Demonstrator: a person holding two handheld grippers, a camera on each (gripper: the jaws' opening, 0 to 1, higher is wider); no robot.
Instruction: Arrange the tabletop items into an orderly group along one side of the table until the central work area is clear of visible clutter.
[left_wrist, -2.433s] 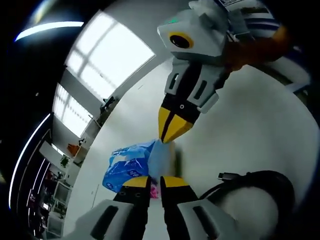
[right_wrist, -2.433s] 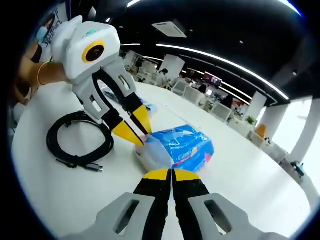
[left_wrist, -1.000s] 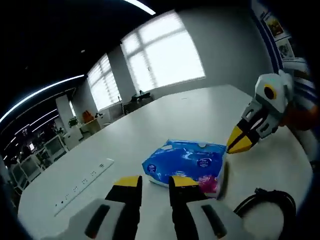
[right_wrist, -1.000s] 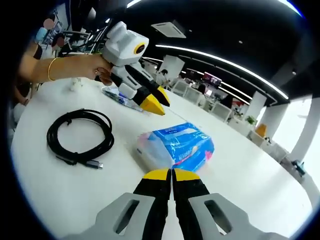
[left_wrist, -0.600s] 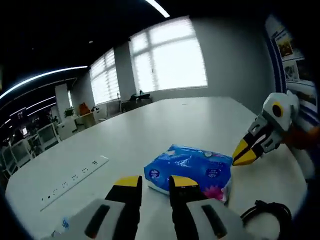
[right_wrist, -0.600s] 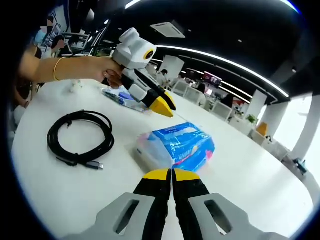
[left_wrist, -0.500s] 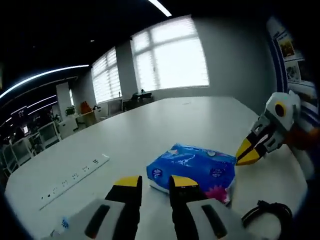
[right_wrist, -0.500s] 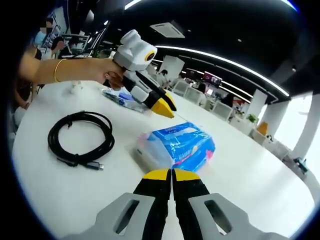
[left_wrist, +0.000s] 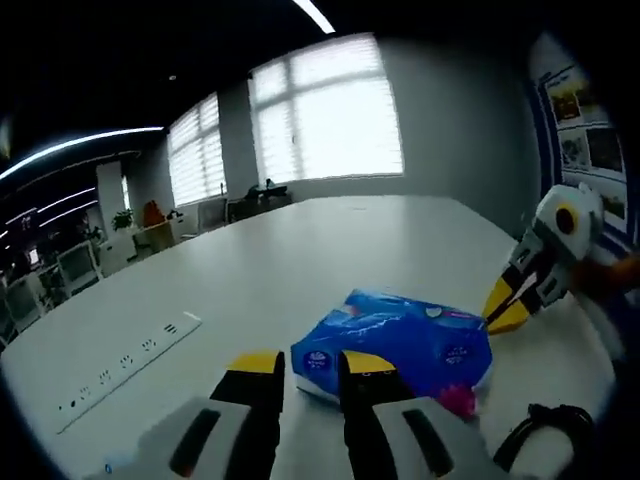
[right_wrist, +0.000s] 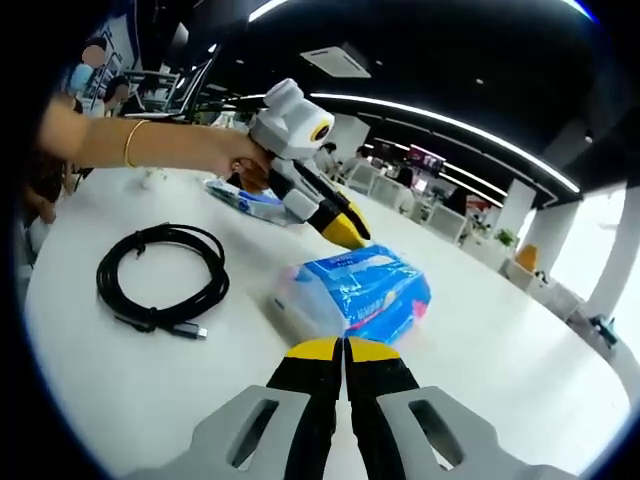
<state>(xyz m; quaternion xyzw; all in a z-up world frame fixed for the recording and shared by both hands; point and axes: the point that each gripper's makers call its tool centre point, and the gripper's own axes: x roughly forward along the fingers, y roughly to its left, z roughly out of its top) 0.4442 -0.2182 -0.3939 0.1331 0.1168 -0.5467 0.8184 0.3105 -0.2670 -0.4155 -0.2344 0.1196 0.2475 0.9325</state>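
While the tissue pack (right_wrist: 352, 290) lies mid-table, long axis across the right gripper (right_wrist: 343, 349) whose jaws are pressed together, the left gripper (left_wrist: 309, 362), slightly spread, hovers nearer.

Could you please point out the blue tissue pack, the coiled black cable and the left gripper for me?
blue tissue pack (right_wrist: 362, 285), right gripper view, on its blue top face.
coiled black cable (right_wrist: 130, 255), right gripper view, on the coil's left loop.
left gripper (right_wrist: 350, 230), right gripper view, at its yellow tips.

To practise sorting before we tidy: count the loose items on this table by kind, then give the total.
Blue tissue pack: 1
Coiled black cable: 1
Flat blue-and-clear packet behind the left gripper: 1
Small white object, too small to identify: 1
Total: 4
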